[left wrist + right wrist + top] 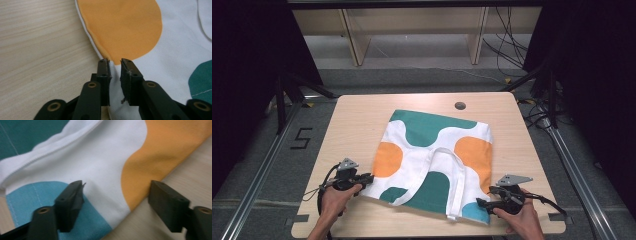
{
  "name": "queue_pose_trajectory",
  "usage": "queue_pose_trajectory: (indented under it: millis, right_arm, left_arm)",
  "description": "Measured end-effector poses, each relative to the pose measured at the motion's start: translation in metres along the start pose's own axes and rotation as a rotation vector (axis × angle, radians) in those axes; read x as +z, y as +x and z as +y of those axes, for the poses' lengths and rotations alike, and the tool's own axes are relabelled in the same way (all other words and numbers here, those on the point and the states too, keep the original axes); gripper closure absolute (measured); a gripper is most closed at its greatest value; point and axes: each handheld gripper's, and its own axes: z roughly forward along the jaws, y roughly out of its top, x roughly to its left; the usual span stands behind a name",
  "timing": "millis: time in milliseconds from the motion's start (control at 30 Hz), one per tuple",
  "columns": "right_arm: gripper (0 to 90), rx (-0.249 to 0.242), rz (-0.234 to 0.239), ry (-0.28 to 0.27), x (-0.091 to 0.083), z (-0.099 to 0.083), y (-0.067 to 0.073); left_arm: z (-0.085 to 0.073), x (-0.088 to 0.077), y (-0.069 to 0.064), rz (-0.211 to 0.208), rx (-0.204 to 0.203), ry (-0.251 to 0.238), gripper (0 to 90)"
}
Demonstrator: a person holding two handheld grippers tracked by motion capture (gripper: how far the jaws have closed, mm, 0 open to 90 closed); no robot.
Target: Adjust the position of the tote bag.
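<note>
A cloth tote bag (432, 160) with green, orange, white and blue patches lies flat on the wooden table (357, 120), its white handles (458, 185) folded across it. My left gripper (369, 178) is at the bag's near left corner. In the left gripper view its jaws (115, 62) stand close together, with the bag's white edge (113, 75) pinched between them below an orange patch (125, 30). My right gripper (482, 198) is at the near right corner. Its jaws (116, 186) stand wide apart over the blue, white and orange fabric (105, 157) without touching it.
A round cable hole (460, 105) sits near the table's far edge. Bare wood runs along the left side and the far edge. Metal rails (262, 165) flank the table, and wooden shelving legs (357, 45) and cables (507, 40) stand beyond it.
</note>
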Motion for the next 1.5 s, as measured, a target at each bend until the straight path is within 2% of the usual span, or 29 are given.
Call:
queue_pose_trajectory:
  millis: [33,133,167,200,233,333,400,433,467,500,533,600,633,667,700,767,800,833,867,900,967,1000,1067,1100,1200,1233,1267,1433,1500]
  right_arm:
    - [39.4,-0.055,-0.028,0.046,-0.002,0.002,-0.001]
    - [55.1,-0.119,-0.086,0.035,0.001,0.004,0.0]
    - [61.2,-0.136,-0.093,0.067,-0.002,0.006,-0.002]
    - [65.7,-0.145,-0.095,0.019,0.001,0.005,-0.004]
    - [70.5,-0.162,-0.088,0.06,-0.002,0.007,-0.007]
    - [76.2,-0.154,-0.075,0.054,-0.001,0.01,-0.014]
    - [79.2,-0.181,-0.073,0.07,0.0,0.014,-0.018]
    - [80.9,-0.18,-0.084,0.029,0.004,0.015,-0.019]
    - [81.8,-0.189,-0.082,0.071,0.001,0.018,-0.02]
    - [82.7,-0.202,-0.089,0.05,0.004,0.019,-0.022]
    - [83.2,-0.211,-0.087,0.053,0.005,0.021,-0.024]
    - [83.9,-0.214,-0.093,0.057,0.007,0.024,-0.028]
    - [84.1,-0.224,-0.091,0.068,0.006,0.026,-0.031]
    - [84.3,-0.208,-0.095,0.04,0.009,0.026,-0.032]
    - [84.4,-0.229,-0.095,0.048,0.008,0.028,-0.036]
    - [84.4,-0.233,-0.082,0.05,0.008,0.028,-0.038]
    - [84.4,-0.198,-0.084,0.079,0.005,0.028,-0.036]
    - [84.3,-0.203,-0.096,0.033,0.009,0.026,-0.036]
    - [84.0,-0.206,-0.091,0.046,0.007,0.027,-0.037]
    - [83.1,-0.196,-0.087,0.071,0.004,0.028,-0.037]
    - [80.3,-0.166,-0.078,0.05,0.002,0.027,-0.038]
    - [76.1,-0.171,-0.067,0.012,-0.001,0.027,-0.039]
    - [70.3,-0.143,-0.066,-0.047,-0.009,0.027,-0.038]
    - [67.2,-0.112,-0.052,-0.062,-0.013,0.026,-0.035]
    - [58.3,-0.121,-0.038,-0.107,-0.022,0.023,-0.03]
    - [56.0,-0.087,-0.028,-0.105,-0.024,0.021,-0.024]
    - [54.7,-0.132,-0.017,-0.127,-0.025,0.021,-0.025]
    - [48.9,-0.12,-0.014,-0.118,-0.024,0.017,-0.014]
    - [47.7,-0.16,-0.026,-0.125,-0.022,0.016,-0.016]
  left_arm:
    - [-0.001,0.002,-0.003,-0.004,-0.029,-0.036,81.1]
    - [-0.004,-0.001,-0.004,-0.011,-0.004,-0.022,84.6]
    - [-0.005,-0.002,-0.006,-0.012,0.002,-0.023,85.1]
    - [-0.006,-0.003,-0.008,-0.015,0.015,-0.015,85.4]
    - [-0.007,-0.004,-0.01,-0.02,0.022,-0.011,85.6]
    - [-0.012,-0.009,-0.017,-0.034,0.062,0.012,86.0]
    - [-0.014,-0.009,-0.021,-0.046,0.063,-0.005,86.1]
    - [-0.015,-0.01,-0.022,-0.048,0.068,-0.003,86.2]
    - [-0.016,-0.01,-0.024,-0.057,0.064,0.001,86.2]
    - [-0.017,-0.008,-0.028,-0.058,0.039,-0.02,86.2]
    - [-0.017,-0.01,-0.028,-0.063,0.065,-0.003,86.2]
    - [-0.017,-0.008,-0.032,-0.073,0.066,-0.013,86.2]
    - [-0.017,-0.008,-0.032,-0.079,0.083,0.003,86.2]
    - [-0.017,-0.008,-0.035,-0.08,0.068,-0.006,86.2]
    - [-0.017,-0.008,-0.036,-0.076,0.062,-0.011,86.1]
    - [-0.017,-0.01,-0.034,-0.082,0.104,0.007,85.8]
    - [-0.018,-0.009,-0.036,-0.08,0.073,-0.019,85.5]
    - [-0.018,-0.01,-0.035,-0.081,0.08,-0.013,84.4]
    - [-0.017,-0.012,-0.036,-0.067,0.062,-0.032,82.5]
    - [-0.016,-0.014,-0.037,-0.059,0.066,-0.032,79.5]
    - [-0.013,-0.023,-0.04,-0.056,0.074,-0.067,71.3]
    - [-0.013,-0.025,-0.043,-0.068,0.044,-0.102,64.2]
    - [-0.012,-0.031,-0.052,-0.119,0.04,-0.134,56.4]
    - [-0.012,-0.032,-0.057,-0.133,0.04,-0.137,52.3]
    - [-0.012,-0.032,-0.073,-0.169,0.069,-0.125,44.0]
    - [-0.012,-0.032,-0.077,-0.185,0.076,-0.124,41.0]
    - [-0.011,-0.031,-0.082,-0.19,0.086,-0.123,38.7]
    - [-0.01,-0.027,-0.1,-0.245,0.123,-0.11,31.0]
    - [-0.011,-0.022,-0.11,-0.259,0.123,-0.104,29.1]
